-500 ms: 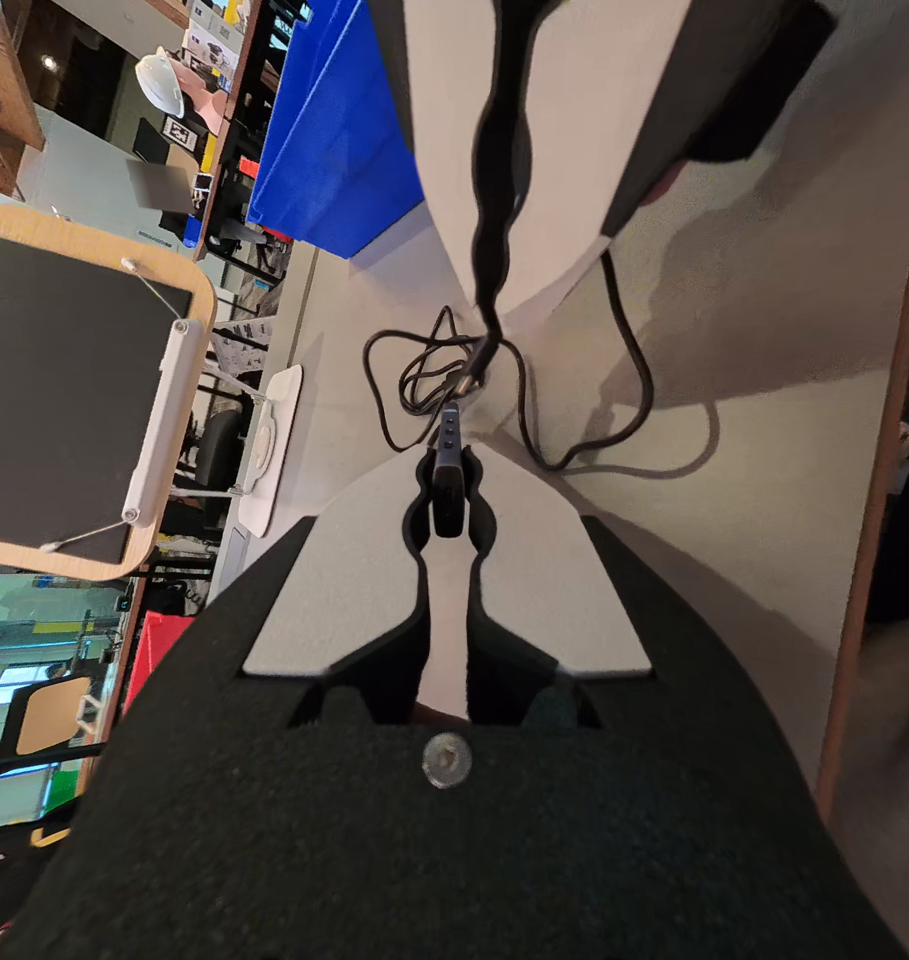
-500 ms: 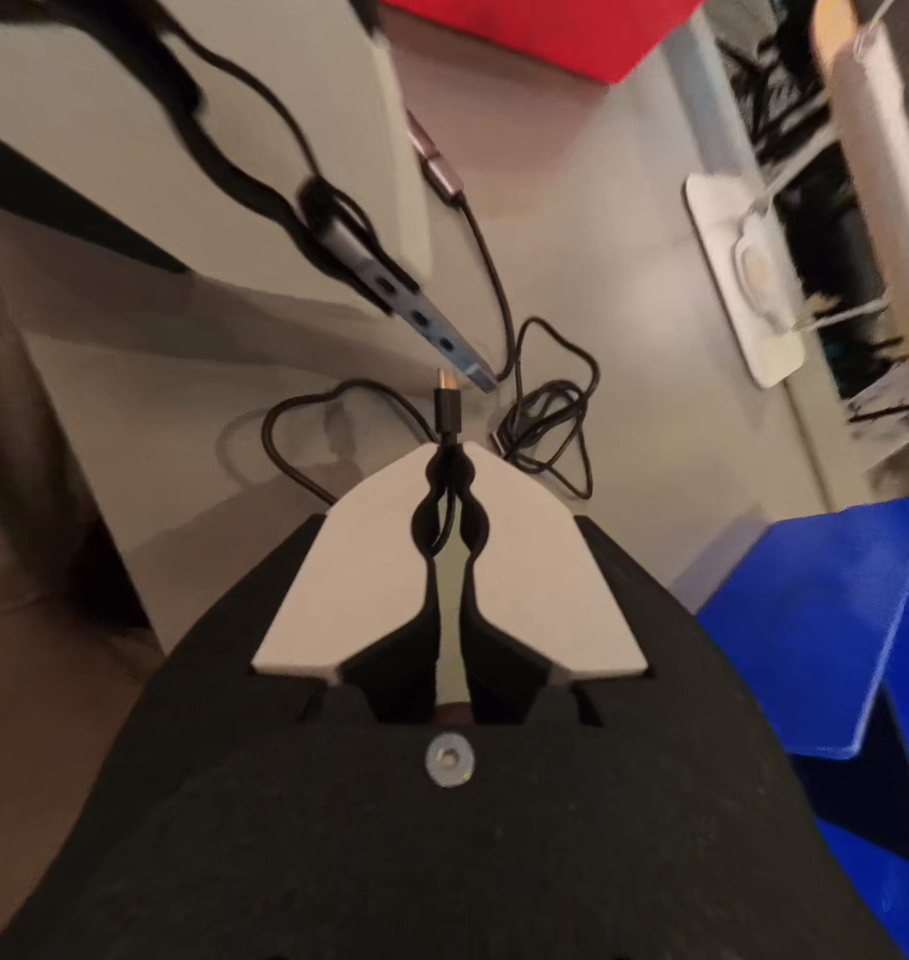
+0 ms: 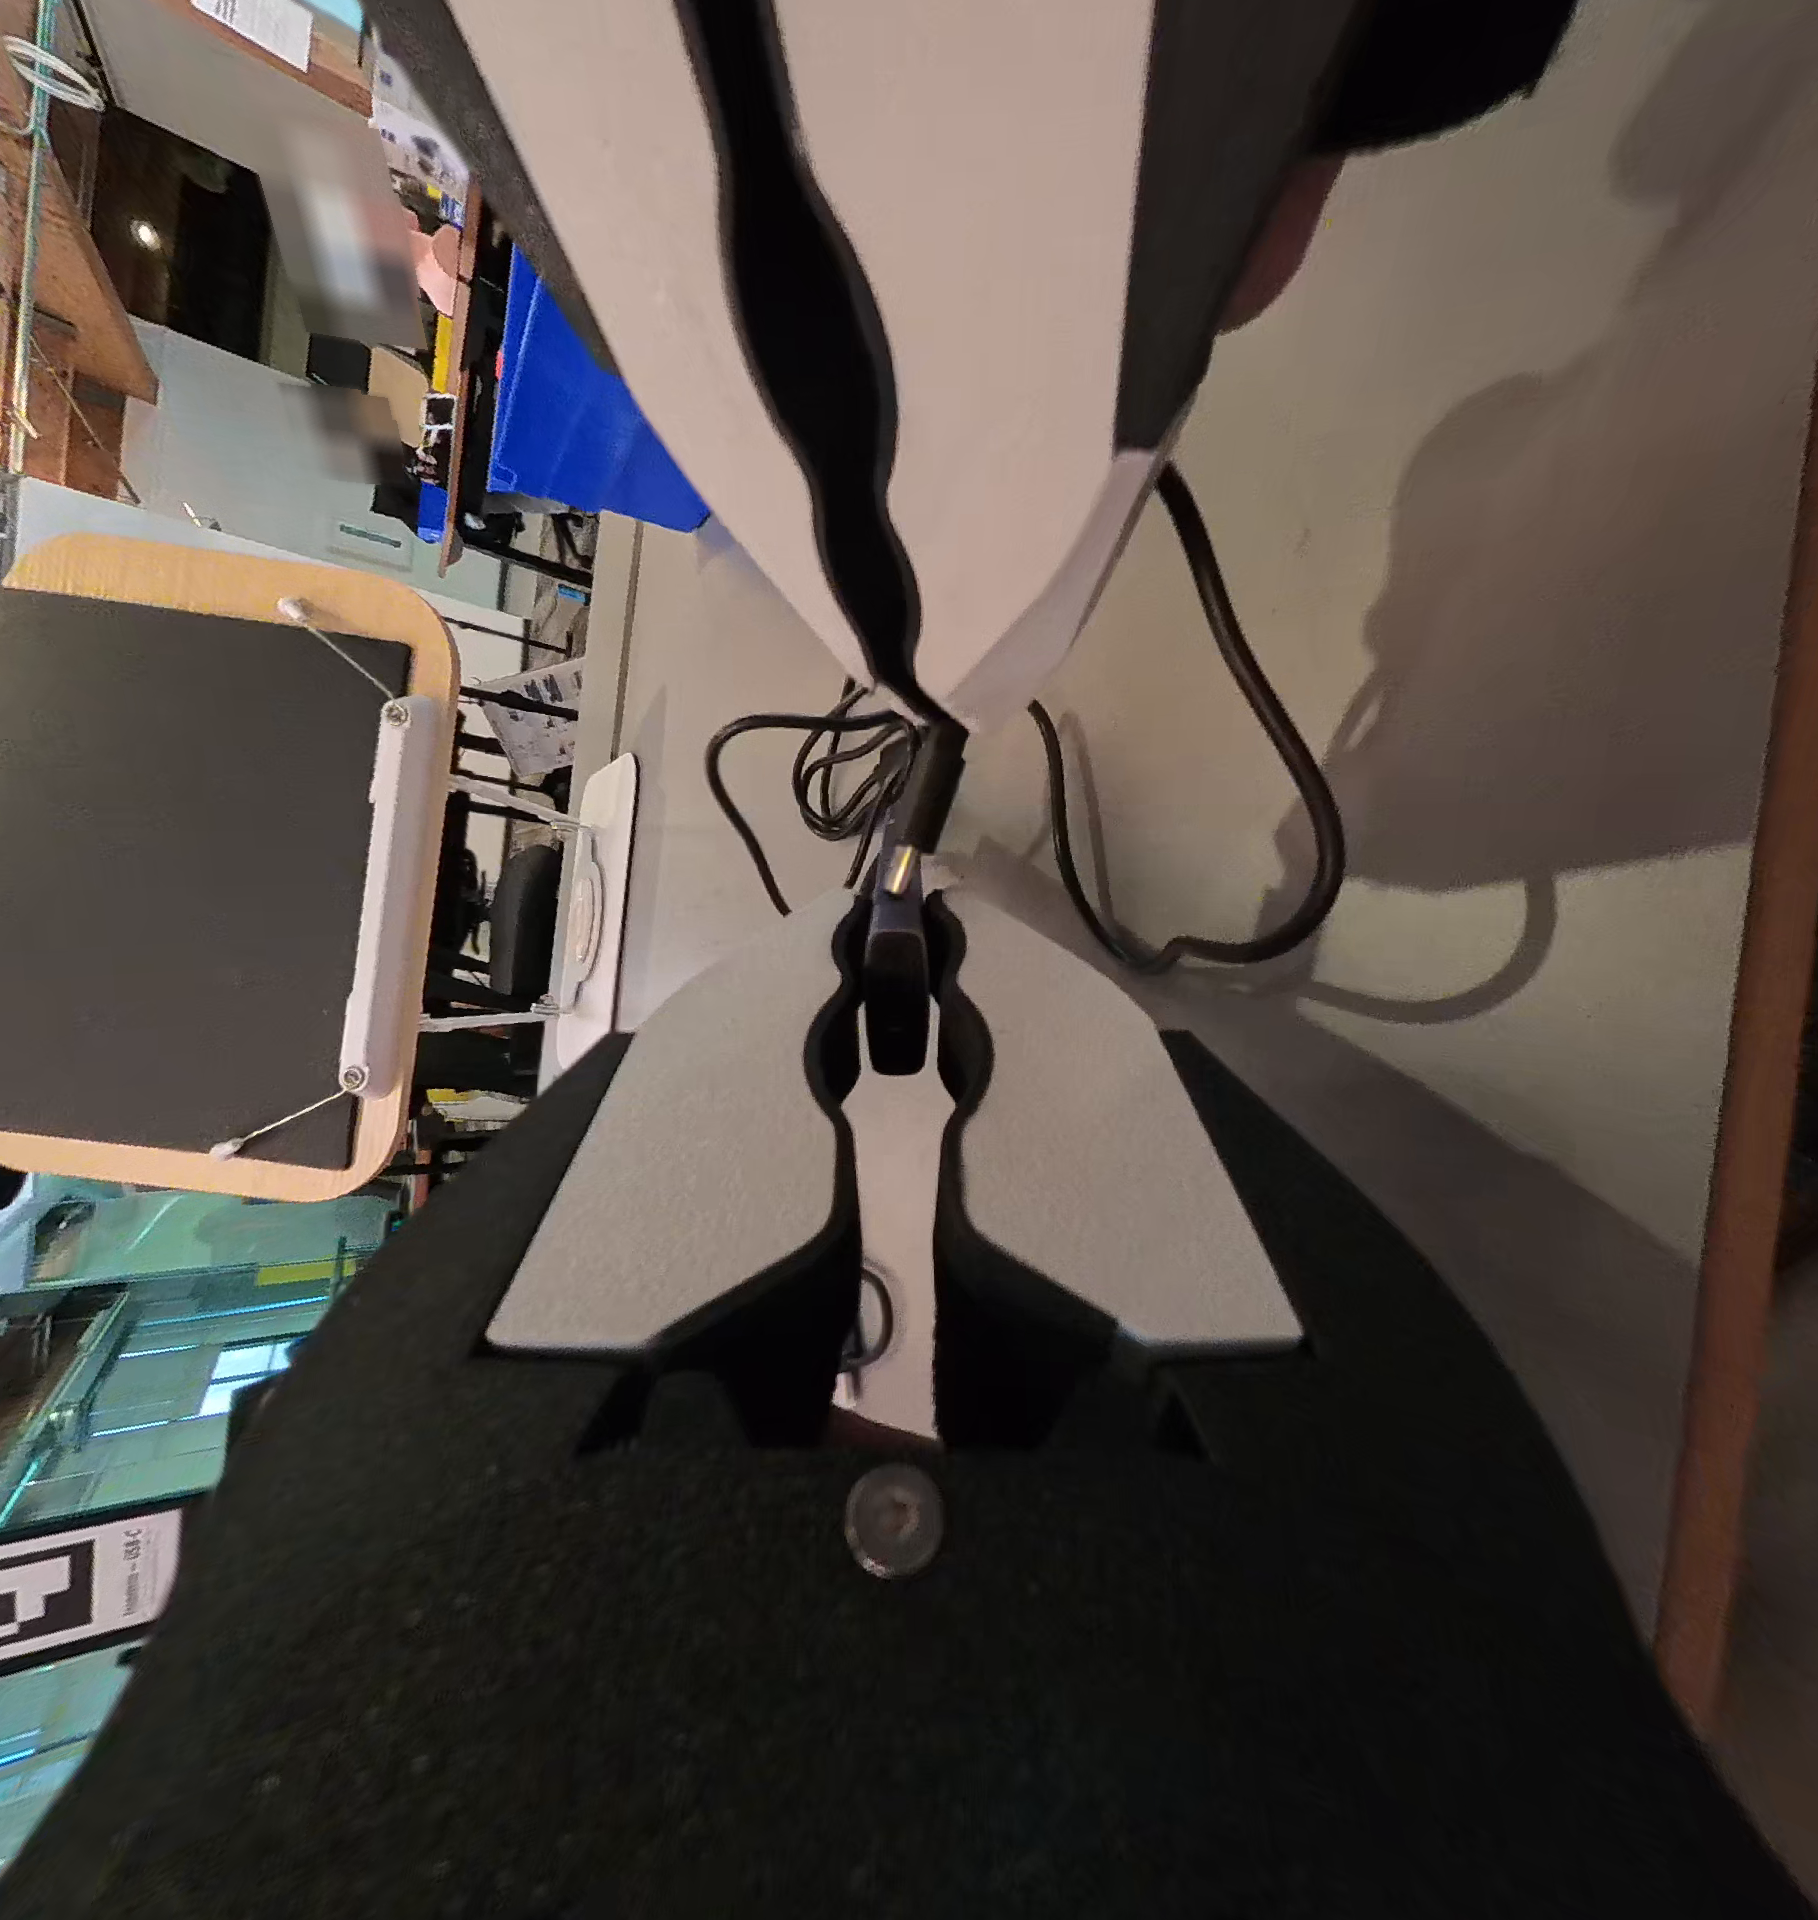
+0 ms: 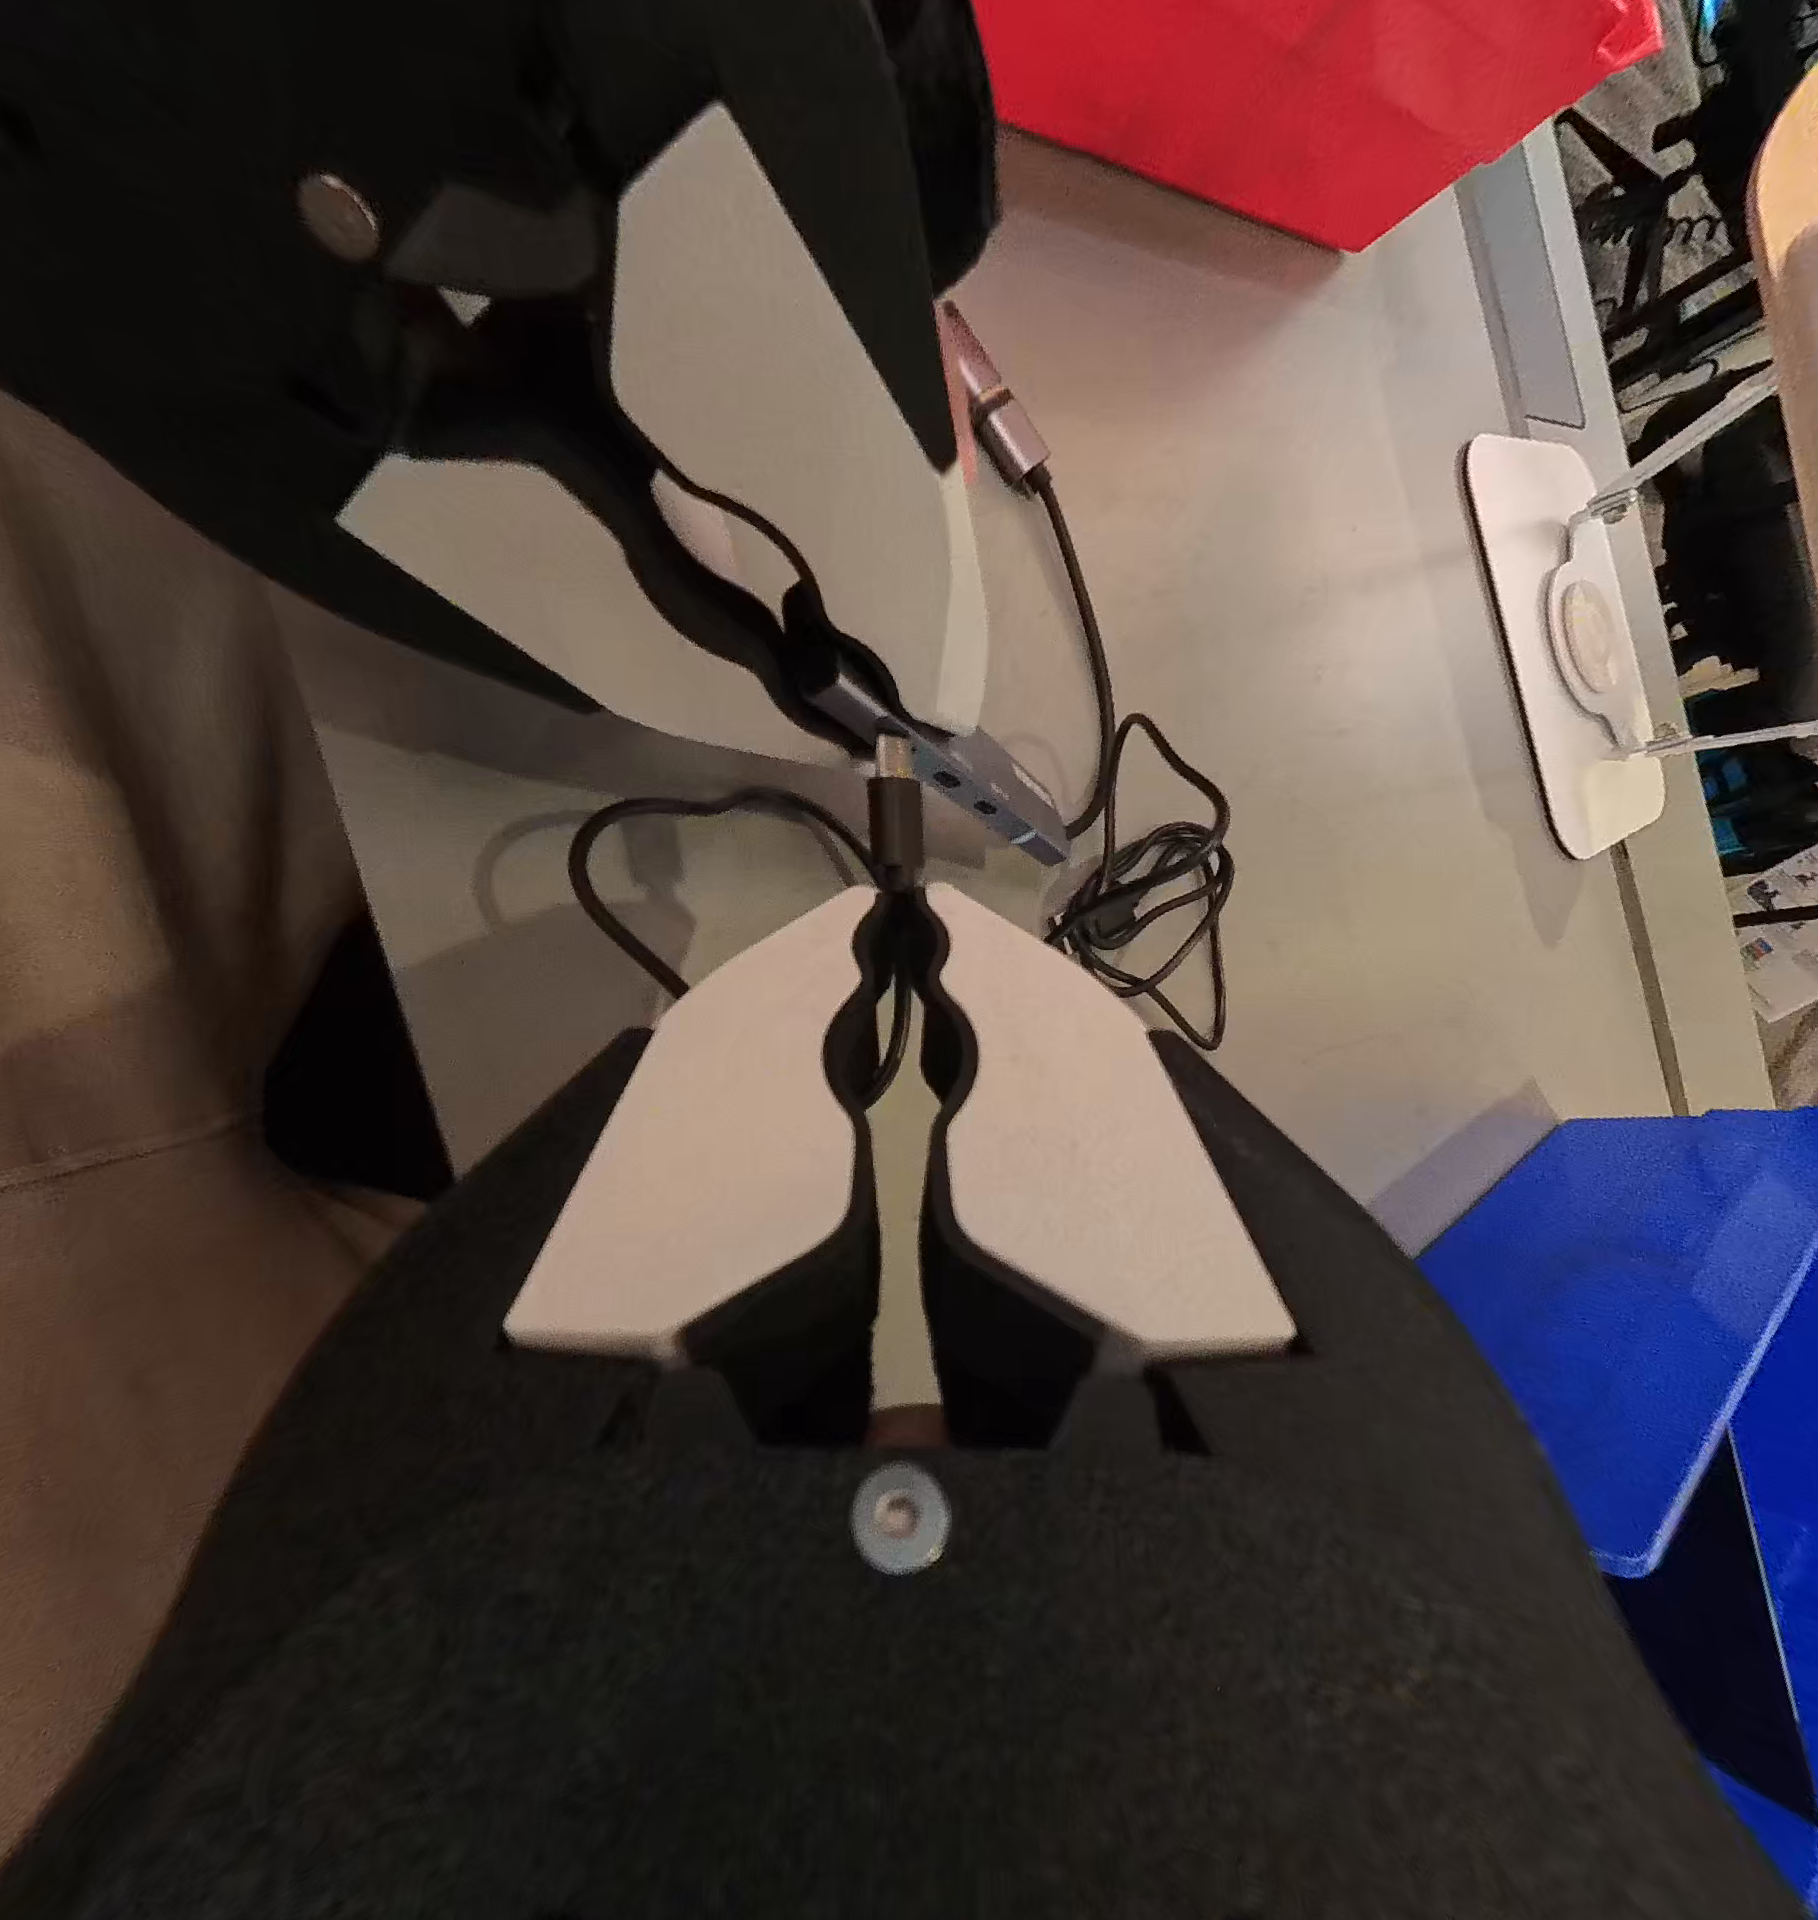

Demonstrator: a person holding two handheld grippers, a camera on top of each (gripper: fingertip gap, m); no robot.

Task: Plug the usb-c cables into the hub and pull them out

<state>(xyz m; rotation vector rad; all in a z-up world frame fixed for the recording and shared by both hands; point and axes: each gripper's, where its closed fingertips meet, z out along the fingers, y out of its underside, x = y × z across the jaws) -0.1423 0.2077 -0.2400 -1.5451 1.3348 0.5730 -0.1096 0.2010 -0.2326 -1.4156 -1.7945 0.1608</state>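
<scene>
hub (image 4: 972, 774): 1 | usb-c cables (image 4: 897, 821): 2 | grippers (image 4: 900, 909): 2 | blue bin (image 4: 1653, 1340): 1

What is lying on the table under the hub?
Under the hub, a tangled black cable lies on the grey table. The left gripper hides the hub's rear end.

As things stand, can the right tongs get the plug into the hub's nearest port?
Probably yes: the right tongs hold the plug with its metal tip right at the hub, which the left tongs grip at its other end. Nothing sits between.
</scene>
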